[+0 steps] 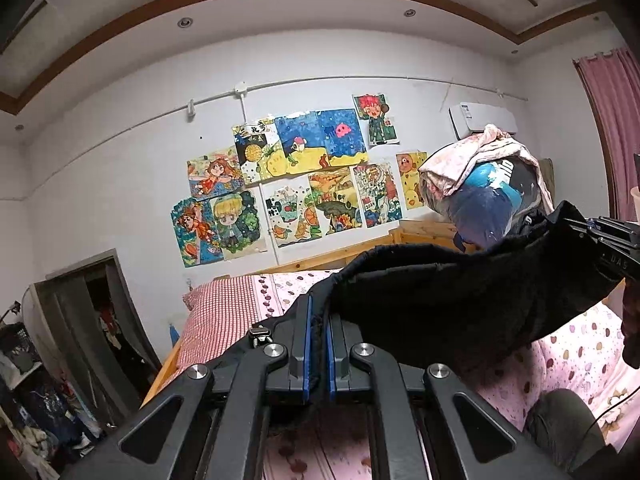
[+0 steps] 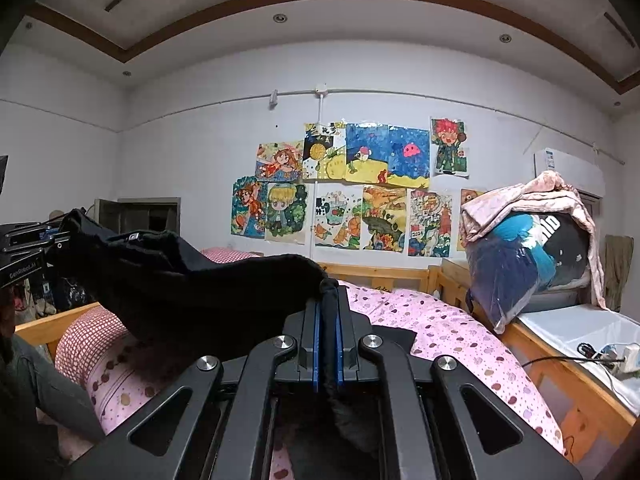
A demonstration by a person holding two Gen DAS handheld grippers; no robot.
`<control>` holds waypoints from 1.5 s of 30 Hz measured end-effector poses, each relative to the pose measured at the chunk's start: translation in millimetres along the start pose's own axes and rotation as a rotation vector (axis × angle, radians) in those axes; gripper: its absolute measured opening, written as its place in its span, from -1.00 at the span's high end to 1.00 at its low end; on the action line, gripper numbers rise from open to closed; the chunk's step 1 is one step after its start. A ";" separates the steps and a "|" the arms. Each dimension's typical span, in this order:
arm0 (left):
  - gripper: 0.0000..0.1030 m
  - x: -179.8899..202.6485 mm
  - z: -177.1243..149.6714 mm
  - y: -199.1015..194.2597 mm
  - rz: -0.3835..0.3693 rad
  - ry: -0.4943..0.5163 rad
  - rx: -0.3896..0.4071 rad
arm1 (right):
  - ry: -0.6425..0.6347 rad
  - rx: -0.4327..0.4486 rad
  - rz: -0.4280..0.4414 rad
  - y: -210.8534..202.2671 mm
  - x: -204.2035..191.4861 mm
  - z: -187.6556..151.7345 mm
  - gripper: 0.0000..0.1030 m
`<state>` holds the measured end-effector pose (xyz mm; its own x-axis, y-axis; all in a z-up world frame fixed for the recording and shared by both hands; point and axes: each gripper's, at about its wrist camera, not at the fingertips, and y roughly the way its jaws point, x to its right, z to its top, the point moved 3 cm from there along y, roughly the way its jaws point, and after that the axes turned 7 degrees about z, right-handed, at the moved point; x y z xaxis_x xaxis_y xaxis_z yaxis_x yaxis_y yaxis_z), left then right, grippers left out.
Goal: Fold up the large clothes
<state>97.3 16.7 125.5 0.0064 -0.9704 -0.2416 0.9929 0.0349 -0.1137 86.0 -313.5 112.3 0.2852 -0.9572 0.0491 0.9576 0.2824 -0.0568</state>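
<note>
Left gripper (image 1: 318, 312): black linkage arms, silver screws, blue pads; right gripper (image 2: 329, 300) alike; white lettering.

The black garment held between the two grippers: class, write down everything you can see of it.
The black garment looks like soft, matt, thick cloth with a seamed edge. It hangs stretched between the left gripper and the right gripper, both shut on it, sagging slightly in the middle. A small metal fitting shows near its left end in the right wrist view. It is raised above the pink dotted quilt; whether its lower part touches the quilt cannot be told.
</note>
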 end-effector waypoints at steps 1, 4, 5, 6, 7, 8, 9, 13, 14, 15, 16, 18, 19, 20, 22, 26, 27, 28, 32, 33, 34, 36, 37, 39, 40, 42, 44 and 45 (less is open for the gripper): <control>0.88 0.2 2.1 5.7 -0.001 0.001 -0.004 | -0.001 -0.003 0.002 4.7 1.1 1.4 0.89; 0.88 -1.1 9.3 22.9 -0.011 -0.014 -0.028 | -0.008 -0.013 0.007 21.8 7.1 10.6 0.89; 0.88 -2.2 11.7 29.4 -0.016 -0.023 -0.039 | -0.014 -0.017 0.009 28.6 9.0 14.2 0.89; 0.88 -3.3 13.5 35.1 -0.019 -0.031 -0.050 | -0.017 -0.020 0.011 34.4 10.4 17.0 0.89; 0.88 -4.7 15.5 41.4 -0.020 -0.036 -0.062 | -0.018 -0.021 0.014 39.0 10.9 18.5 0.89; 0.88 -5.0 16.3 45.3 -0.021 -0.037 -0.070 | -0.019 -0.024 0.015 45.3 12.2 21.6 0.89; 0.88 -6.0 18.2 51.2 -0.024 -0.035 -0.079 | -0.019 -0.027 0.016 50.6 12.7 23.8 0.89; 0.88 -8.9 22.8 68.0 -0.030 -0.032 -0.103 | -0.053 -0.040 0.012 67.8 12.1 30.5 0.89; 0.88 -8.7 23.8 73.0 -0.029 -0.028 -0.108 | -0.063 -0.042 0.010 71.7 11.8 32.3 0.89; 0.88 -8.1 24.6 77.9 -0.028 -0.023 -0.112 | -0.070 -0.045 0.007 75.4 11.6 33.8 0.89; 0.88 -7.8 25.3 81.4 -0.028 -0.019 -0.115 | -0.076 -0.048 0.005 78.8 11.3 34.9 0.89; 0.88 -6.7 26.1 90.6 -0.026 -0.011 -0.121 | -0.083 -0.055 0.001 88.4 12.9 37.0 0.89; 0.88 -7.0 27.8 95.0 -0.026 -0.010 -0.123 | -0.085 -0.057 -0.002 92.2 13.3 37.5 0.89; 0.88 -7.1 28.8 100.1 -0.025 -0.011 -0.124 | -0.085 -0.060 -0.005 96.9 14.3 38.4 0.89; 0.88 -8.1 30.2 108.6 -0.023 -0.021 -0.125 | -0.081 -0.063 -0.007 105.5 16.5 39.6 0.89; 0.88 -9.0 30.4 130.4 -0.007 -0.021 -0.120 | -0.080 -0.058 -0.012 123.2 19.4 41.0 0.89; 0.88 -9.9 29.9 138.3 -0.004 -0.028 -0.123 | -0.086 -0.059 -0.016 127.8 19.9 41.5 0.89; 0.88 -10.4 28.8 143.3 -0.002 -0.032 -0.126 | -0.094 -0.060 -0.020 132.4 20.3 42.1 0.89; 0.88 -13.4 25.7 177.0 0.009 -0.046 -0.147 | -0.121 -0.069 -0.034 156.5 18.2 45.3 0.89; 0.88 -13.5 24.6 185.3 0.011 -0.046 -0.152 | -0.124 -0.071 -0.038 163.2 17.7 45.6 0.89; 0.88 -13.6 23.0 194.2 0.013 -0.047 -0.159 | -0.129 -0.072 -0.043 168.9 17.1 45.4 0.89; 0.88 -14.2 19.2 211.4 0.015 -0.052 -0.174 | -0.141 -0.077 -0.054 183.2 15.6 43.4 0.89; 0.88 -13.2 16.7 220.1 0.017 -0.052 -0.182 | -0.144 -0.080 -0.058 188.9 15.1 42.2 0.89; 0.88 -10.3 10.8 237.9 0.022 -0.048 -0.196 | -0.156 -0.090 -0.070 205.4 15.6 37.7 0.89; 0.88 -8.8 8.4 245.9 0.023 -0.045 -0.203 | -0.162 -0.095 -0.074 211.9 16.2 35.8 0.89; 0.88 -8.0 4.6 261.0 0.025 -0.047 -0.217 | -0.172 -0.108 -0.082 227.9 18.2 31.4 0.89; 0.88 -7.6 0.5 278.9 0.026 -0.054 -0.238 | -0.184 -0.120 -0.089 242.9 20.2 28.1 0.89; 0.88 -6.6 -2.3 288.9 0.029 -0.056 -0.252 | -0.191 -0.126 -0.093 250.0 20.6 25.9 0.89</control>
<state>383.8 33.8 92.0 0.0477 -0.9796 -0.1953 0.9315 0.1142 -0.3455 332.4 -260.9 124.9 0.2103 -0.9458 0.2473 0.9708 0.1723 -0.1668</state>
